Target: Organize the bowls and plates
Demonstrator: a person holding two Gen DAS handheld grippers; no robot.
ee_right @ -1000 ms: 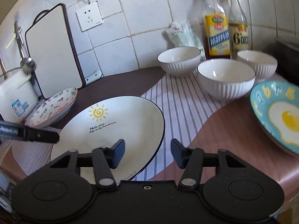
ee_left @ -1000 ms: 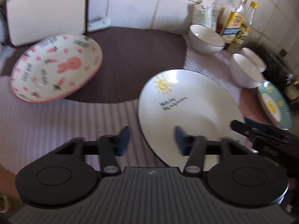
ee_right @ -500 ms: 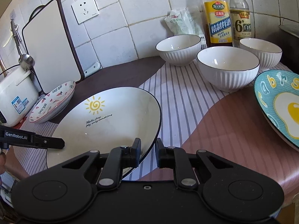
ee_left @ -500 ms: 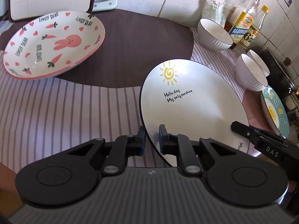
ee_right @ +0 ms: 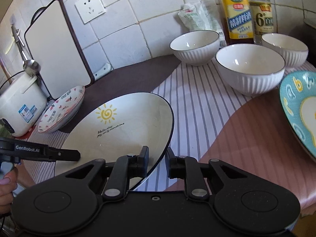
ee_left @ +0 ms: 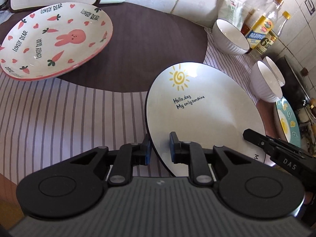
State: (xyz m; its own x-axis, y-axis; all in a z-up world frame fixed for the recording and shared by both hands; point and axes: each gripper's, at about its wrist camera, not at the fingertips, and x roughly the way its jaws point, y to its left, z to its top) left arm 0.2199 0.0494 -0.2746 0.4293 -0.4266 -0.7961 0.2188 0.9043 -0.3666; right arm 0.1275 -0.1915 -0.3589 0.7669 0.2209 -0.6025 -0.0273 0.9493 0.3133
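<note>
The white sun plate point(ee_left: 199, 108) lies at centre frame on the striped mat point(ee_left: 59, 118). Its near rim is clamped by the left gripper point(ee_left: 159, 148) and the right gripper point(ee_right: 157, 158), each having just closed on it. The rabbit plate point(ee_left: 53, 39) is seen upper left.

Both views are daylit and moderately bright, with a warm, slightly washed cast. Soft glare lies on the sun plate point(ee_left: 197, 106) near its upper rim and on the wall tiles point(ee_right: 126, 37). Fisheye distortion bends the tile joints and darkens the corners. In the left wrist view the bottles point(ee_left: 262, 29) at the upper right are smeared and unsharp; the rabbit plate point(ee_left: 53, 39) reads crisply. Shadows beneath the bowls point(ee_right: 248, 69) are faint and diffuse.
</note>
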